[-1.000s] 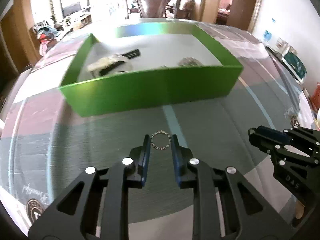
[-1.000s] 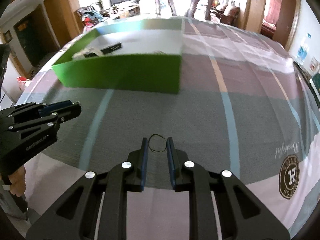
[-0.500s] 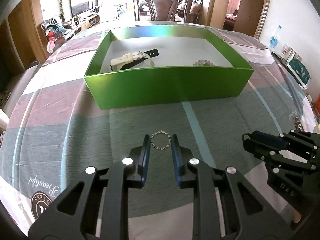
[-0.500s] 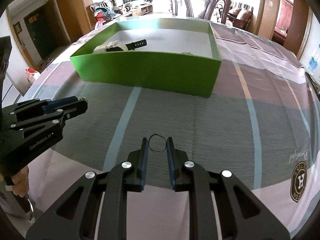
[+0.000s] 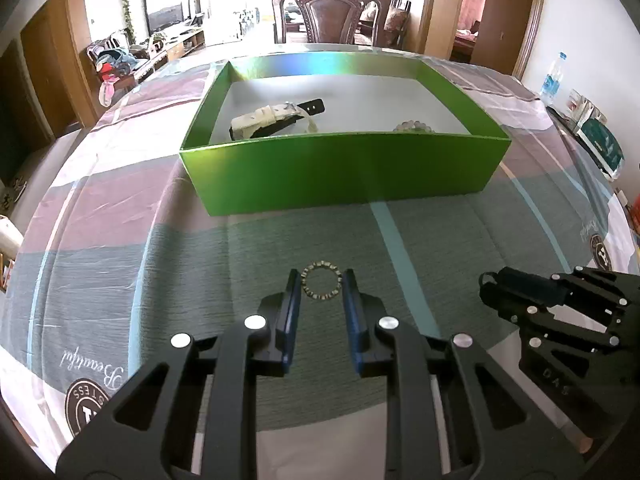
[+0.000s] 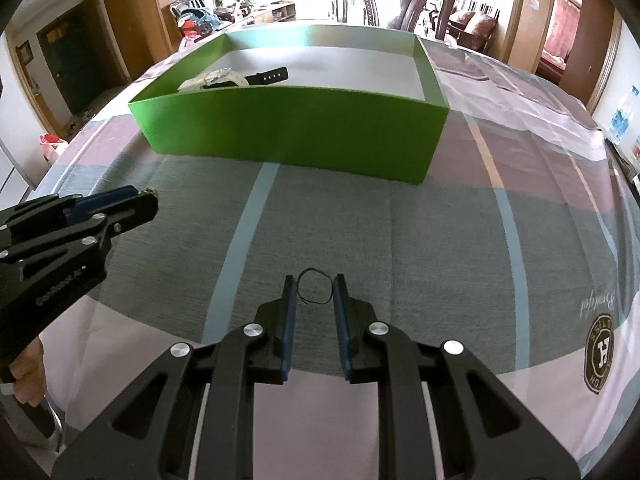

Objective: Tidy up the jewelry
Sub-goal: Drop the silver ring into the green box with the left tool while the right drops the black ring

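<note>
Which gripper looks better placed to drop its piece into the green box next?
Probably the left gripper: its beaded bracelet faces the green box squarely. The right gripper, holding a thin black loop, sits nearer the box's right corner.

A home dining room: a carved chair (image 5: 334,10) stands at the far end of a cloth-covered worktop (image 5: 120,216), with a TV (image 5: 166,10) and wooden doorways (image 5: 500,12) beyond.
</note>
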Demonstrator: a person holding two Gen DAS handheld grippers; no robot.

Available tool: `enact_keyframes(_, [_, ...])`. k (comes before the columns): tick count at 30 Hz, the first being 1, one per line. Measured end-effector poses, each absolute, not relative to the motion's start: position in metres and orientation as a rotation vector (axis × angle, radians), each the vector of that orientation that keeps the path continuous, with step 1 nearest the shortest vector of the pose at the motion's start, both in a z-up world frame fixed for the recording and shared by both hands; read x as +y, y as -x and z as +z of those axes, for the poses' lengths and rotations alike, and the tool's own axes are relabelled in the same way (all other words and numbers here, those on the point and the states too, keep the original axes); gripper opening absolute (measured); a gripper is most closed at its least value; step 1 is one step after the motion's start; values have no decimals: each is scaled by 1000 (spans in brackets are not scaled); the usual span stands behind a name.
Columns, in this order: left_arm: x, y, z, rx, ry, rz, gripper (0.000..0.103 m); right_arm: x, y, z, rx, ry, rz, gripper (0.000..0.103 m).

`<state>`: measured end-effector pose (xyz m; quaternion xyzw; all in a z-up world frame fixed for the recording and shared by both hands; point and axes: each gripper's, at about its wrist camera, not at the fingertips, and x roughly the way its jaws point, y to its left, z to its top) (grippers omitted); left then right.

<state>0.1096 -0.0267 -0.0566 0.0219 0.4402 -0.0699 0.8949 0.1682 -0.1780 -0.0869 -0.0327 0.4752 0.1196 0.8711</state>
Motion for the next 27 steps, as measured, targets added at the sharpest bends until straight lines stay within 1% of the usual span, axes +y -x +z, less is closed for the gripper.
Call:
enact_keyframes(3, [-26,-109,-49,900,-51,-143,21,-180,-170,-79,983,61,255,19])
enact_keyframes(5, [-25,-110,-38,884,-61,-151,21,-183,-174,-63,953,58,263,19])
enact_keyframes(8, [-28,-118,-9,826,-102,-160,21,-186,-184,-31,882,78,259,19])
enact_keyframes(11, [-33,-135,15,770,-141,-149,21,-185,-204,4,789,106,254,19])
enact_keyframes(13, [-40,-156,26,742,-175,-145,21,-182,-220,13,767,116,246,19])
enact_keyframes(17, [-43,-201,24,755,-146,-135,21,-175,-264,8,765,72,239,19])
enact_keyframes(19, [-42,-224,13,780,-119,-134,21,-174,-284,-5,799,38,249,19])
enact_keyframes(23, [-39,-246,-6,794,-85,-129,21,-176,-313,-33,856,-3,213,19])
enact_keyframes(24, [-38,-250,-11,799,-78,-126,21,-177,-317,-37,862,-14,207,21])
enact_keyframes(25, [-38,-250,-13,801,-74,-125,23,-180,-320,-41,869,-37,206,25])
enact_keyframes(26, [-38,-252,-15,796,-66,-127,33,-182,-321,-43,871,-56,204,40])
enact_keyframes(27, [-36,-252,-14,785,-62,-123,41,-185,-319,-41,864,-66,198,53])
